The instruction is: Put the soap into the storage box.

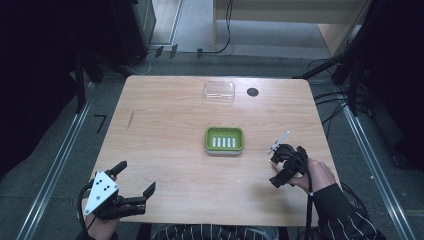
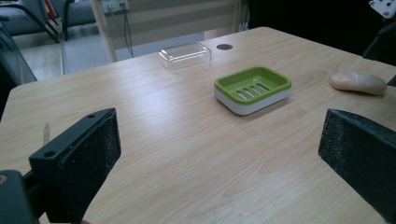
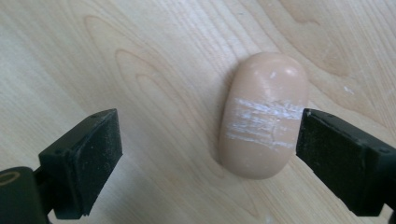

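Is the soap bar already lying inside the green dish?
No, the soap bar lies on the bare table, and the green dish holds nothing.

On the table (image 1: 165, 125), the soap dish (image 1: 224, 140) sits about in the middle. Behind it, near the far edge, lies the clear lid (image 1: 219, 92), and just to the lid's right is the round hole (image 1: 252, 92) in the tabletop. The soap bar (image 3: 264, 114) lies flat on the table to the right of the dish, apart from it, under the right gripper (image 1: 281, 166). The left gripper (image 1: 135, 181) rests at the near left corner, well apart from everything else.
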`<state>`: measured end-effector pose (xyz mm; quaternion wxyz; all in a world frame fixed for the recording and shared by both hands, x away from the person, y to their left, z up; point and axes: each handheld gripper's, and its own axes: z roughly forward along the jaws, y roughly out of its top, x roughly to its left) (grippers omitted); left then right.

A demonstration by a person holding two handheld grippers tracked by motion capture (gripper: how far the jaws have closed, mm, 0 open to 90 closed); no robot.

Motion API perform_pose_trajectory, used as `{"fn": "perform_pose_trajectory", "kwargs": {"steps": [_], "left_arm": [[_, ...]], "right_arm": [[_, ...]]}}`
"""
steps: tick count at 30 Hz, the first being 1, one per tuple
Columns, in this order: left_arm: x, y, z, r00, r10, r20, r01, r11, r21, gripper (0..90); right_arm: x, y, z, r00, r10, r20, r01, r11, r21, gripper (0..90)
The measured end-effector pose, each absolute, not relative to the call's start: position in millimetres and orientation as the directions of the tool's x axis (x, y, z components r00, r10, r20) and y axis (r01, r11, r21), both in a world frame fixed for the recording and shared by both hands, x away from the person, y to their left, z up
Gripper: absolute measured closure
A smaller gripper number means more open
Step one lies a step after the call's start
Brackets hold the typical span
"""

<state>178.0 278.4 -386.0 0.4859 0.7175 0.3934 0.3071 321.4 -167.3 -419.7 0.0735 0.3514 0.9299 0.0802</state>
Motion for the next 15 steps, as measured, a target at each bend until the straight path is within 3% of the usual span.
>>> {"fn": "perform_pose_trajectory", "kwargs": {"steps": [15], "left_arm": [[179.8,279.6,-386.6,0.507,0.860,0.059,0.268,-0.222,0.937,0.0]], "right_arm": [[345.2,-186.4,-425.2,-0.697,0.712,-0.080,0.688,0.697,0.203,7.6]]}}
